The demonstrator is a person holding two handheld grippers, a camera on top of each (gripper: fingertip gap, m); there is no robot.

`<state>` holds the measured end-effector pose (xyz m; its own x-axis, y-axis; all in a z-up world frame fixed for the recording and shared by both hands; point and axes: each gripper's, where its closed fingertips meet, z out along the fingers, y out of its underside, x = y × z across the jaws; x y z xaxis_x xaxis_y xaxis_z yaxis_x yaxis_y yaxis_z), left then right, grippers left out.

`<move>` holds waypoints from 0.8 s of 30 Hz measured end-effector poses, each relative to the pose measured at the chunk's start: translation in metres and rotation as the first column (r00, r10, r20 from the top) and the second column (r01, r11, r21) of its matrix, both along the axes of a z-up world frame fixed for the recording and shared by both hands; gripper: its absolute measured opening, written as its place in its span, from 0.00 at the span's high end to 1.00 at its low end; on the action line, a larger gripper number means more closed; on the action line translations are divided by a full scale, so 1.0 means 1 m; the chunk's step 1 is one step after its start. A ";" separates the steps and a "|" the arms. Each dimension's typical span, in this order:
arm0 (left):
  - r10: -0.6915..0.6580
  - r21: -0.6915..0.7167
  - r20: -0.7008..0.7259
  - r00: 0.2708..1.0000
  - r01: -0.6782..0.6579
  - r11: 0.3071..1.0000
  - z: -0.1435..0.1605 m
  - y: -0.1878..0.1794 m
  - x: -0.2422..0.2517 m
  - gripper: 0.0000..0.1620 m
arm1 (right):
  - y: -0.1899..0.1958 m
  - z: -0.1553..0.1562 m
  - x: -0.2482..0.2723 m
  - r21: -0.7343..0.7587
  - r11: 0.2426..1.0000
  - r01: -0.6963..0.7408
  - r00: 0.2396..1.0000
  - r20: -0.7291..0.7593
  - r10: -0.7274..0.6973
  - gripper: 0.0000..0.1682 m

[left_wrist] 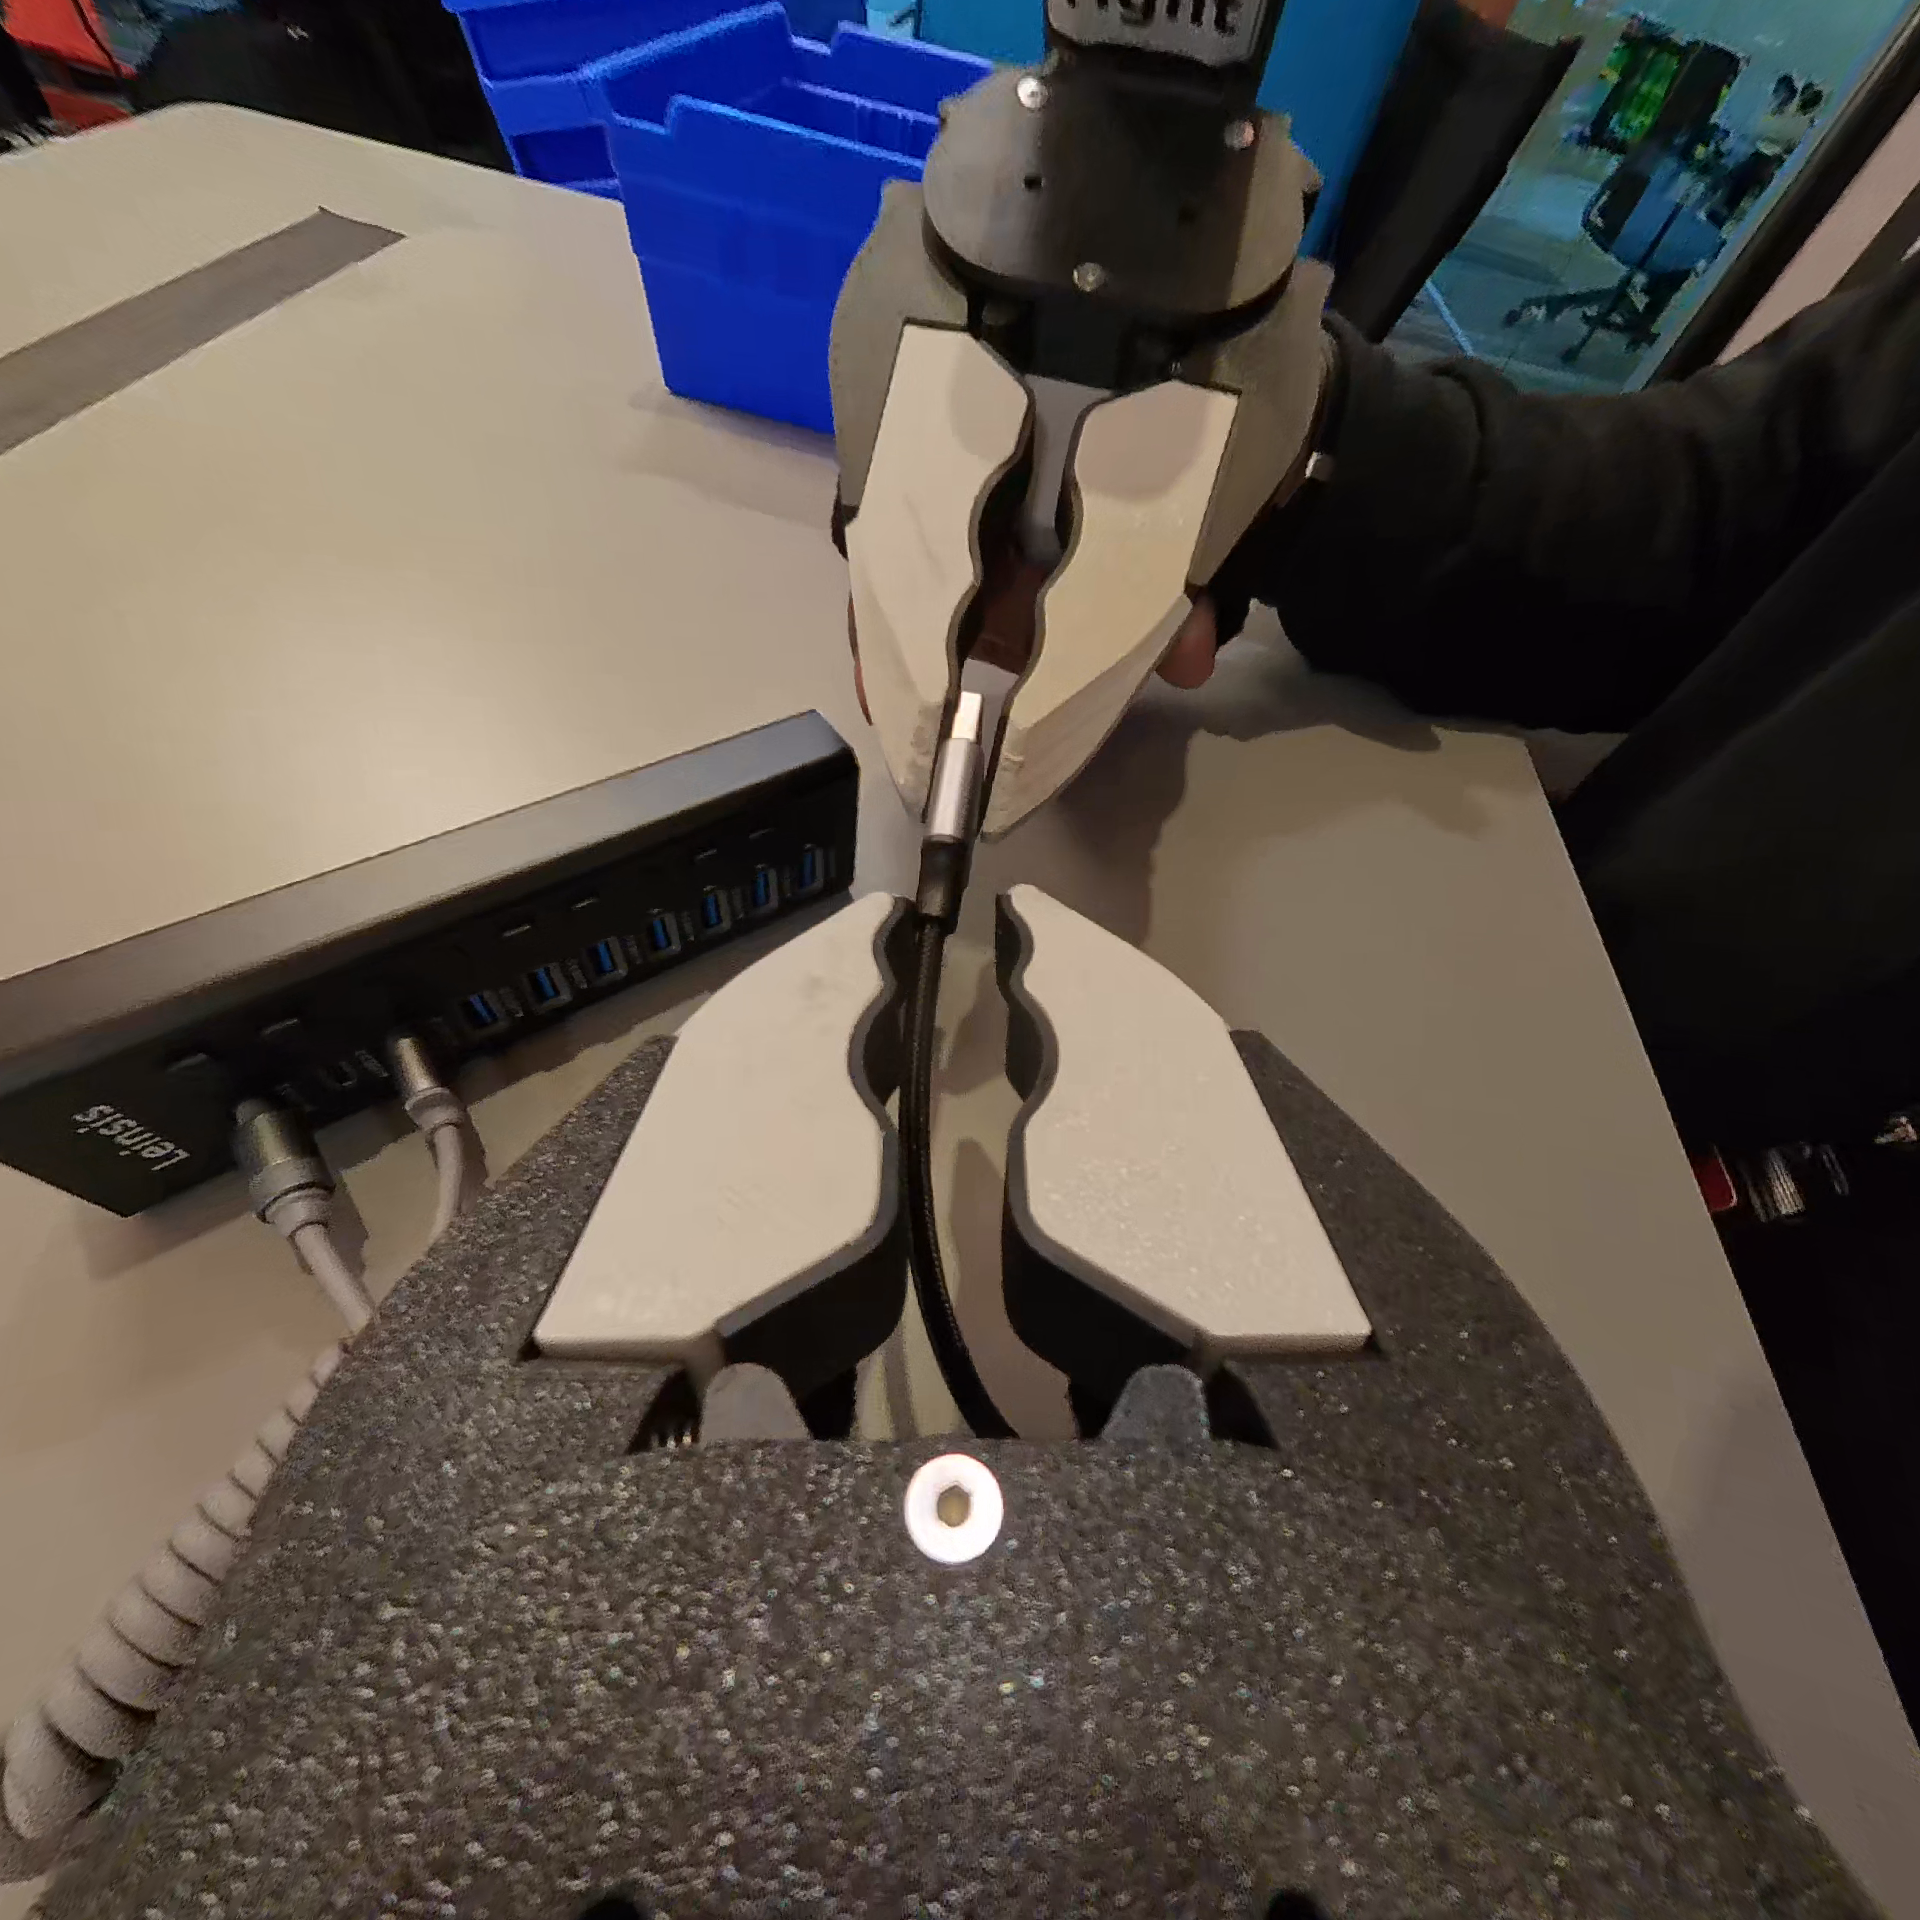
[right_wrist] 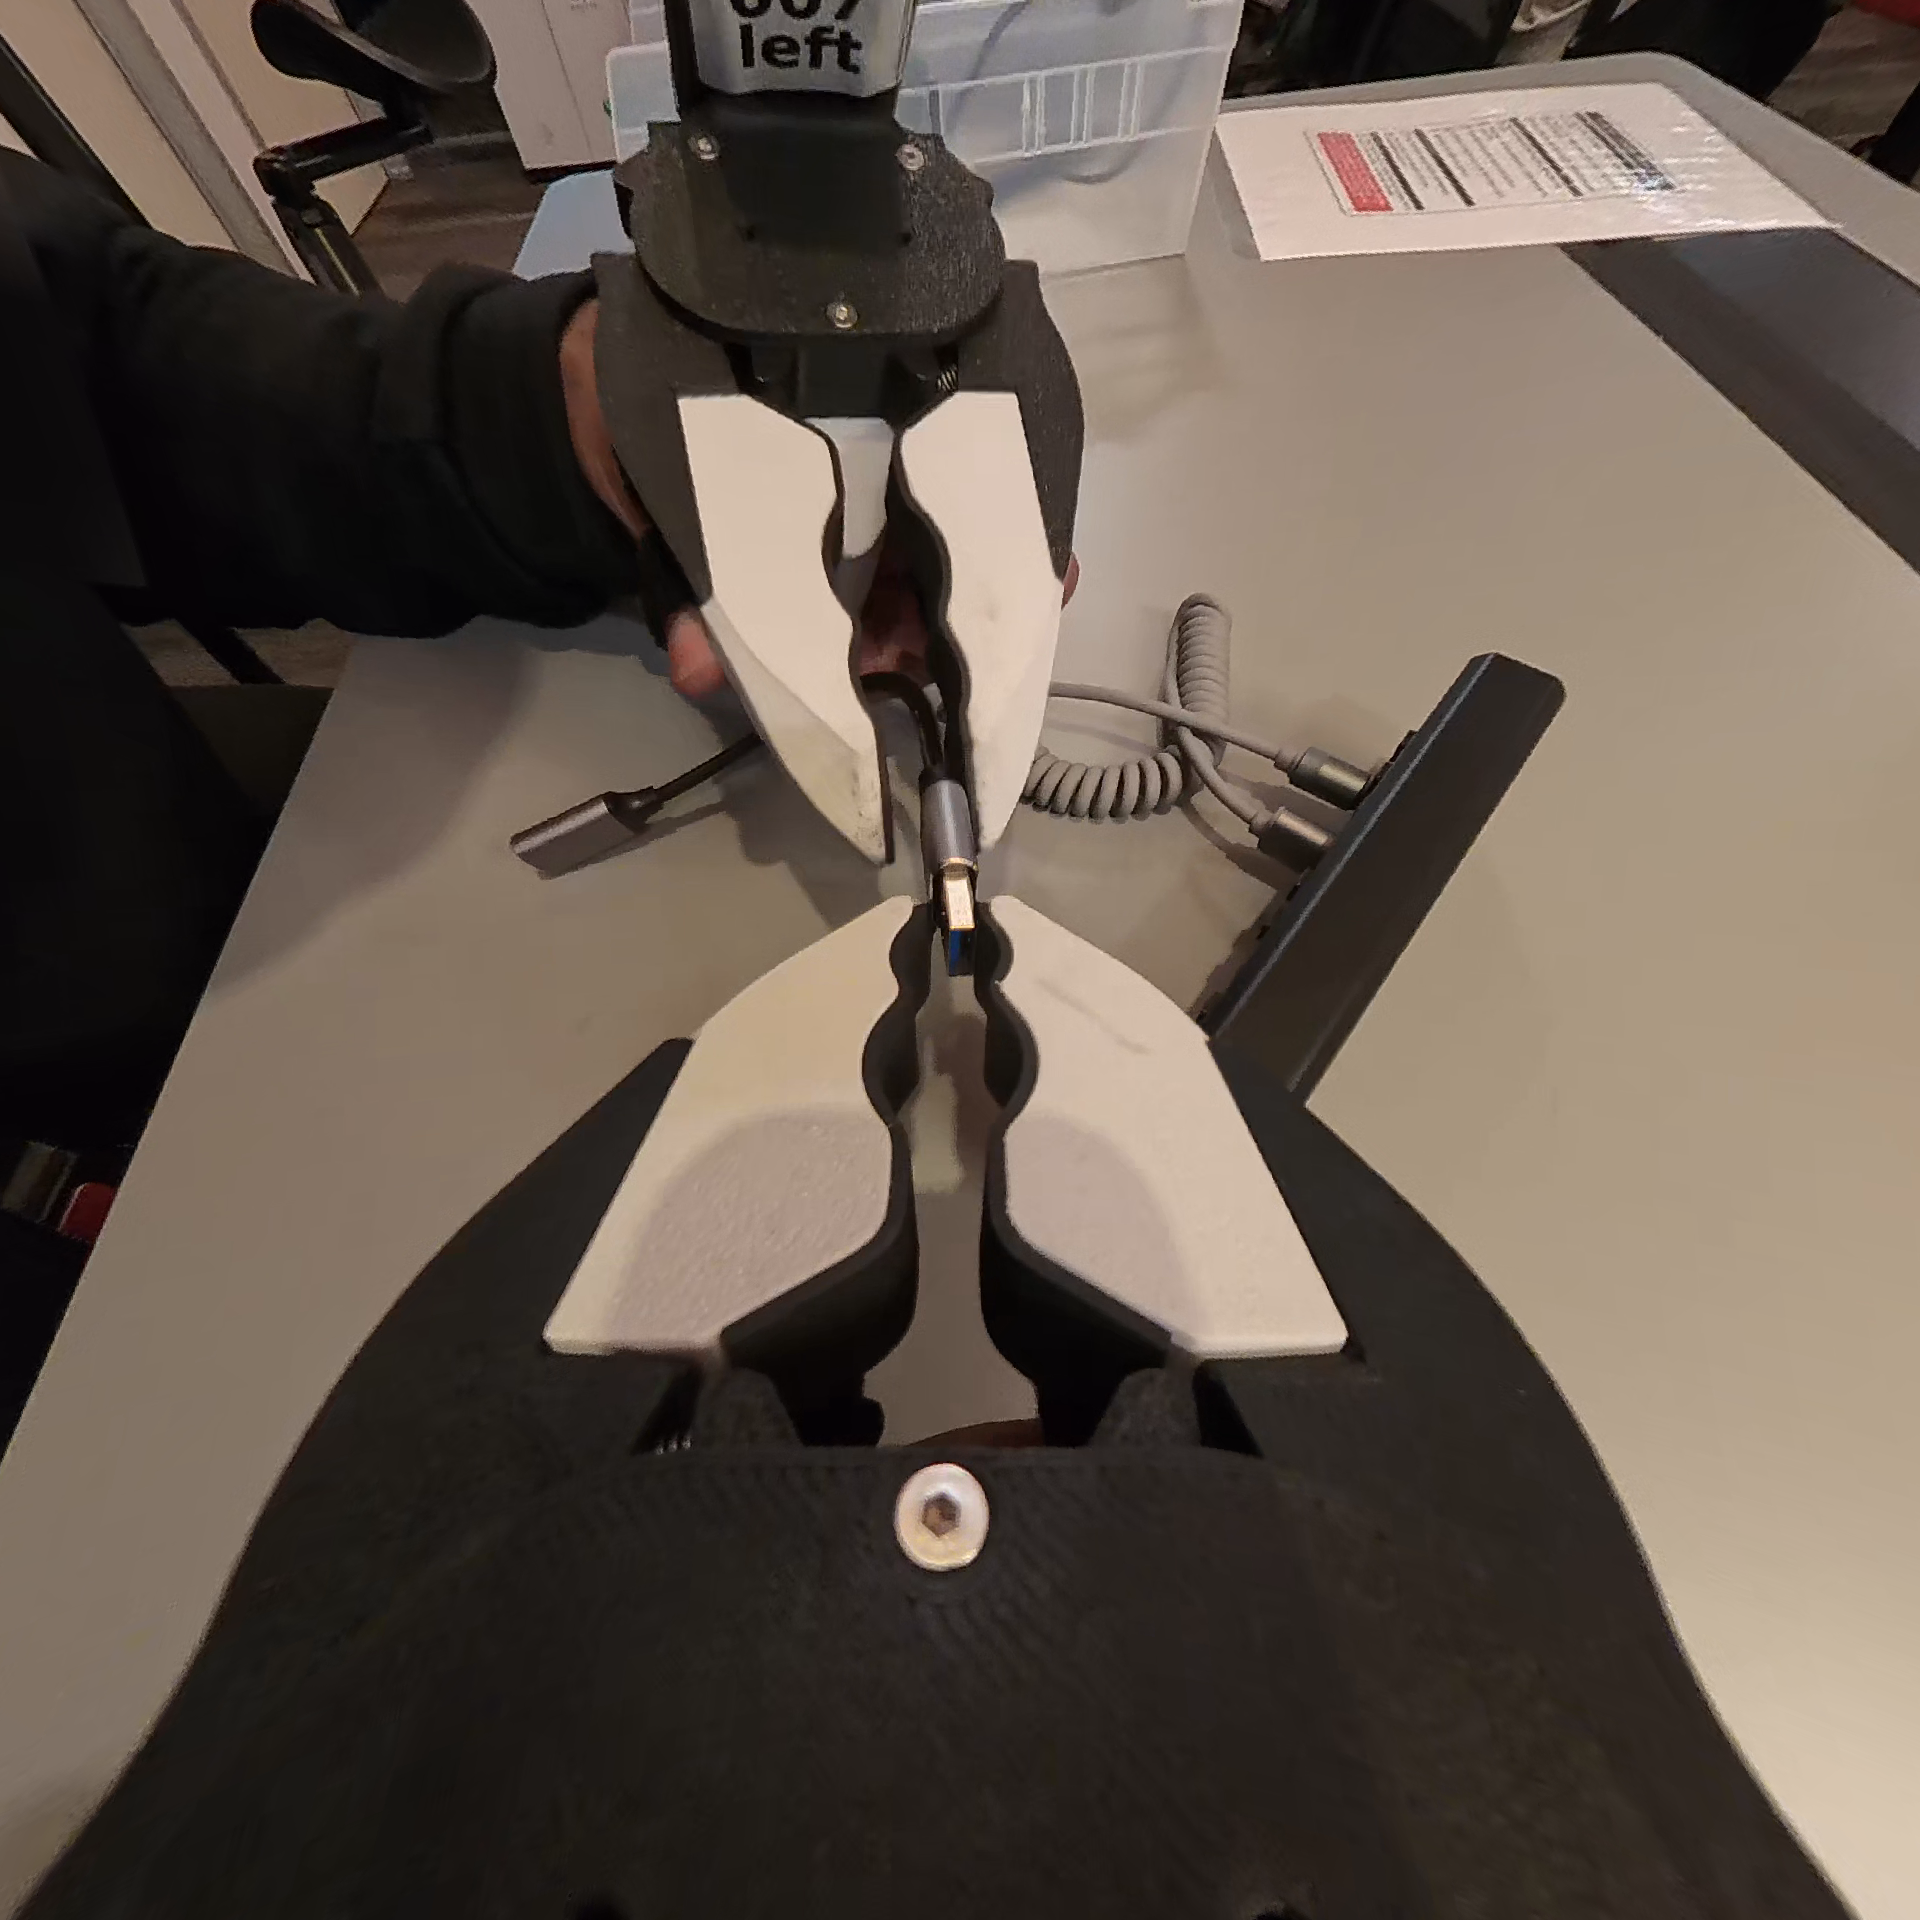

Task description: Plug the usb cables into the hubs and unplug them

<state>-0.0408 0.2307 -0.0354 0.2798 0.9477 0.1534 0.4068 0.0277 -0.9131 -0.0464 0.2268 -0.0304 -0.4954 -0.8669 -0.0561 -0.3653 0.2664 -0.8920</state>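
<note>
Grey bench, hub at left. Your left gripper, fingers spread, loosely flanks black cable; right gripper pinches plug tip. Thin pinch: plug may twist, miss port.

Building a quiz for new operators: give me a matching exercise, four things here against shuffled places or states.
1 long black USB hub with blue ports
2 grey coiled cable
3 black braided cable's silver plug
4 blue plastic bins
A plugged into the hub
B in mid-air, unplugged
C at the grey table's far side
D flat on the table, most ports empty
Pairs: 1-D, 2-A, 3-B, 4-C
</note>
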 end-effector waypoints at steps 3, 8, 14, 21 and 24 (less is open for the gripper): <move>-0.015 -0.032 0.037 0.999 0.016 0.999 -0.007 0.002 0.001 0.92 | 0.002 -0.003 0.001 0.005 1.000 -0.012 1.000 -0.018 0.012 0.96; -0.016 -0.056 0.063 0.998 0.020 0.998 -0.011 0.002 0.002 0.96 | 0.004 -0.004 0.002 0.016 1.000 -0.024 1.000 -0.015 0.024 0.96; -0.043 -0.086 0.103 0.994 0.052 0.995 -0.018 0.005 0.005 0.96 | 0.008 -0.002 0.001 0.037 0.999 -0.040 0.999 0.013 0.040 0.96; -0.036 -0.061 0.095 0.995 0.042 0.997 -0.017 0.006 0.001 1.00 | 0.007 -0.001 0.000 0.040 0.999 -0.035 0.999 0.029 0.034 0.96; 0.015 -0.054 0.127 0.992 -0.008 0.999 -0.020 -0.001 0.001 1.00 | 0.004 0.000 -0.004 0.035 0.999 -0.011 1.000 0.021 0.010 0.88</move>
<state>-0.0395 0.2294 -0.0556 0.2505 0.9584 0.1367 0.5198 -0.0140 -0.8542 -0.0502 0.2310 -0.0303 -0.4846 -0.8694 -0.0970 -0.3496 0.2941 -0.8895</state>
